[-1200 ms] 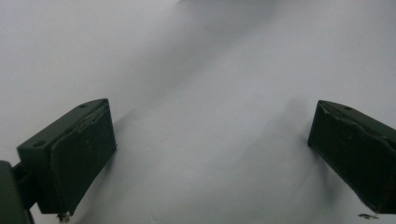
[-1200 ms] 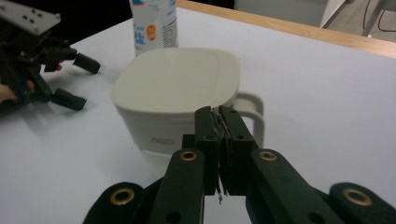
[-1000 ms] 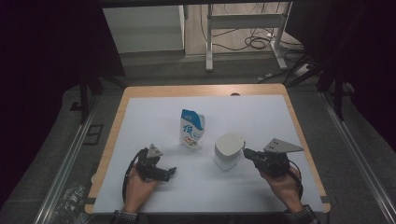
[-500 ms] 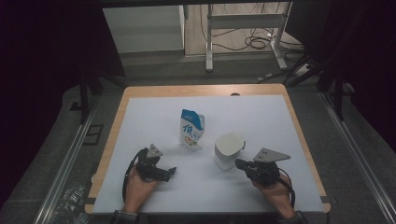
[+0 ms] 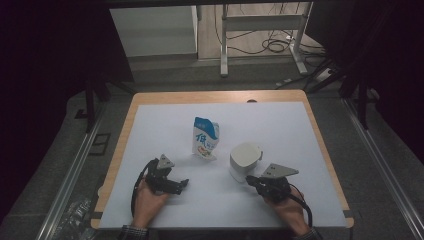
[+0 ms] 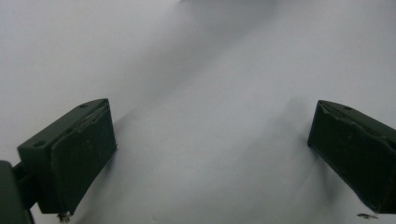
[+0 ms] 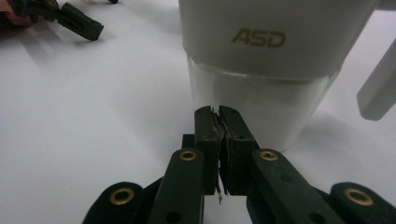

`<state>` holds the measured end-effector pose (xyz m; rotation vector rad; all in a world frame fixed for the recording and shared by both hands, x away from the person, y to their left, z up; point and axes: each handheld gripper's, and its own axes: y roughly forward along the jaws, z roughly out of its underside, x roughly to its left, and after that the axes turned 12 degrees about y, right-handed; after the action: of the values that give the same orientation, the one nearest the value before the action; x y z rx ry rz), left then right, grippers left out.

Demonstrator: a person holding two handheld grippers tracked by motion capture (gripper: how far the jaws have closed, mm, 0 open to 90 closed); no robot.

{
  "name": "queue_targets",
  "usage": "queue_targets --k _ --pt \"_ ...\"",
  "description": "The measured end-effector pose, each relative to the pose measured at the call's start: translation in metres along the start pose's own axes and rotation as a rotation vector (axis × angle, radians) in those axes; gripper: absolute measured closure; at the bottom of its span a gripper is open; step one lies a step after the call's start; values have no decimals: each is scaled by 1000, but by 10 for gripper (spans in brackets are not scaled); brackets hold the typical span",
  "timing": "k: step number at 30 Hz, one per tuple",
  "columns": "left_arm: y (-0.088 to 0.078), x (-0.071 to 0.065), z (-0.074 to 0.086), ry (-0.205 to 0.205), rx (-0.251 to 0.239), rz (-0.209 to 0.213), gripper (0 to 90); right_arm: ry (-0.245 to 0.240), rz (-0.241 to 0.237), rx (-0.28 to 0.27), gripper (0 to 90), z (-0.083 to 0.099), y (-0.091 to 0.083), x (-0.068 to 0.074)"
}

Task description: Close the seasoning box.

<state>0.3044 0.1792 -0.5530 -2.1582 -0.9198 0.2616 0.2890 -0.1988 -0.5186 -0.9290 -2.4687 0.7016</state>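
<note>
Near the desk's (image 5: 150, 150) front edge, the left gripper (image 5: 181, 185) rests with fingers spread over bare surface. The right gripper (image 7: 219, 116), fingers pressed together on nothing, points at the white ASD jar (image 7: 261, 70) just ahead. Farther toward the middle stands a blue-and-white pouch (image 5: 205, 138), apart from the jar.

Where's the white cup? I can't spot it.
High view: white cup right of centre, beside the milk carton, just ahead of the right gripper.

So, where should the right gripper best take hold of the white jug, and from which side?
Probably the handle, approached from the jug's right. The jug stands upright, and its body looks too wide for the jaws; the handle sticks out as a thin bar. The right gripper is shut just before the body, so it must open first.
</note>
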Motion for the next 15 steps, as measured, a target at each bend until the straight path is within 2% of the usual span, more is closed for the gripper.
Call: queue_targets --k 15 --pt "0 0 0 -1 0 0 11 -6 -2 17 888 -1 13 4"
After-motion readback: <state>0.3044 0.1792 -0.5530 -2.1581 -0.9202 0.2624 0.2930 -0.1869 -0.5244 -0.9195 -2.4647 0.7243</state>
